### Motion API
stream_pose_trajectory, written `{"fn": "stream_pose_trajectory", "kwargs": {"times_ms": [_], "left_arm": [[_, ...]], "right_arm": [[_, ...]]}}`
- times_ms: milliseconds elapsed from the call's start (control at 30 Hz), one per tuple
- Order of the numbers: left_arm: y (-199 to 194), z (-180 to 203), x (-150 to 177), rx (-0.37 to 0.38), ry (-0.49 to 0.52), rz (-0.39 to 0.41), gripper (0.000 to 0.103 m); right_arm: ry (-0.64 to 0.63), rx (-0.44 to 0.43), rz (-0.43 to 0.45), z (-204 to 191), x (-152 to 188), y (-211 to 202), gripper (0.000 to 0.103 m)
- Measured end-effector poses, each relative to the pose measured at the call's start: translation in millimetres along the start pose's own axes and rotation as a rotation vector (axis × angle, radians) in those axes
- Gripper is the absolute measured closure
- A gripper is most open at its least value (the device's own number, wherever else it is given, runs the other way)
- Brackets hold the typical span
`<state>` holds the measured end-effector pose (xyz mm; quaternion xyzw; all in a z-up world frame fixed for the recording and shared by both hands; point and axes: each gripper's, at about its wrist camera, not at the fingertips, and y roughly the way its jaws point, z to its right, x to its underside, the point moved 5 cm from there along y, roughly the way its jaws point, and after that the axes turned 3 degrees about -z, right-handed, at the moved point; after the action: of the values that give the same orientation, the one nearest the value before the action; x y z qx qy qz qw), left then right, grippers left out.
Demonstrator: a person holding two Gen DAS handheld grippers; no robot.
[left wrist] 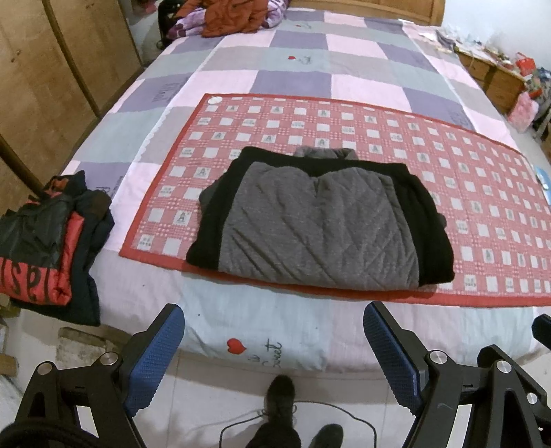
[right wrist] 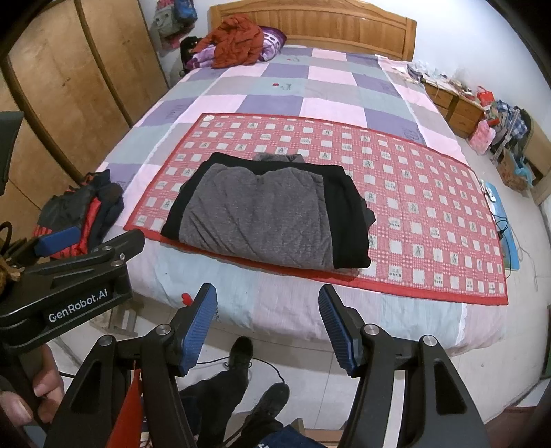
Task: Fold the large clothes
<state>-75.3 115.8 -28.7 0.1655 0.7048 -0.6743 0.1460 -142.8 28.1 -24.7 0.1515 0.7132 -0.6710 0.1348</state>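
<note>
Our left hand-held gripper [left wrist: 273, 351] is hanging wide open and empty, short of the bed [left wrist: 241, 331]; the folded grey jacket [left wrist: 320, 220] is lying on the red mat [left wrist: 482, 206].

Our right hand-held gripper [right wrist: 267, 327] is gaping empty too; lifting by one edge, we are risking the jacket unfolding.

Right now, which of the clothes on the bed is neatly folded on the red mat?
The grey and black jacket. It alone lies folded flat on the red mat; the red and black bundle sits at the bed's left corner, and the orange jacket lies crumpled by the headboard.
</note>
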Motion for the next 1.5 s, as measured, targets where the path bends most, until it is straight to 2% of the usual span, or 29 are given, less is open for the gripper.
{"fn": "stream_pose_trajectory", "kwargs": {"times_ms": [867,1067,1267,1500], "left_arm": [[-0.2,-1.7,1.4,-0.003,-0.003,0.003,0.015],[-4.2,3.1,-10.7,-0.008,-0.008,0.003,0.015],[-3.6,3.9,-8.0,-0.007,-0.01,0.002,0.015],[1.5,12.1,-27.5,-0.004,0.003,-0.006,0.015]], "right_arm": [[-0.008,-0.004,0.002,6.5,5.2,-1.1,0.038],[-0.007,-0.003,0.002,6.4,4.6,-0.8,0.038],[-0.006,-0.003,0.002,8.4,4.5,-0.5,0.038],[0.006,-0.001,-0.005,7.9,3.5,3.3,0.038]]}}
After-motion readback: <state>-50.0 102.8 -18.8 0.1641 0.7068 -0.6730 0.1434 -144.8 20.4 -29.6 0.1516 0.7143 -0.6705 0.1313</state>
